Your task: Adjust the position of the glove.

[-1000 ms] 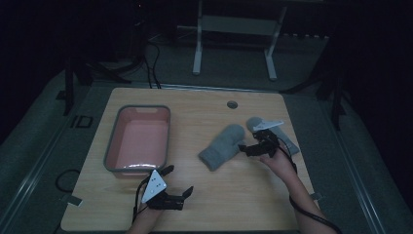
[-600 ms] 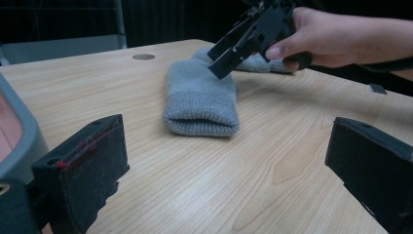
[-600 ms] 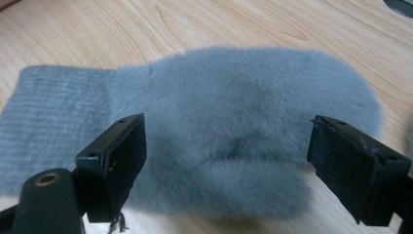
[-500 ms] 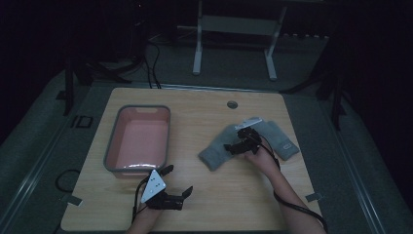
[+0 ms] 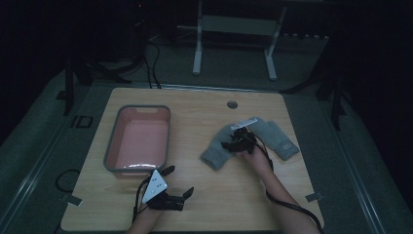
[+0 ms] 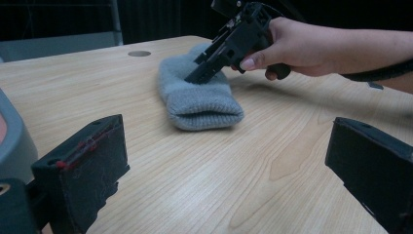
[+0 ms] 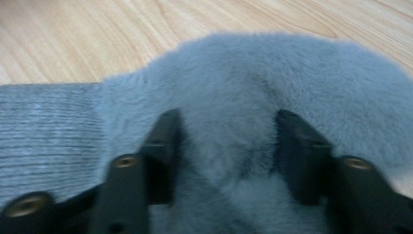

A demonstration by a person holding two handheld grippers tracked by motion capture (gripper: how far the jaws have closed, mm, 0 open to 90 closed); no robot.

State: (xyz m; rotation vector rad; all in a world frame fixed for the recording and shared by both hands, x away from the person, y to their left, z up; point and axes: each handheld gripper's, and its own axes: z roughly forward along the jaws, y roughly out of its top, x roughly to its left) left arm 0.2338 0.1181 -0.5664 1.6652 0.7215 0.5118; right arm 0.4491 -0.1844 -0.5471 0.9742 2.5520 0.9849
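A fuzzy grey sock lies right of the table's centre, its ribbed cuff showing in the right gripper view. My right gripper points down onto the sock's middle. Its jaws press into the pile with a fold of fabric pinched between them. My left gripper rests near the front edge, wide open and holding nothing, well apart from the sock.
A pink tub with a grey rim stands at the left, close behind the left gripper. A second grey knitted piece lies right of the right hand. A round cable hole sits near the far edge.
The right gripper has moved left from the right-hand grey piece onto the middle of the sock and come down on it. The left gripper has stayed put.
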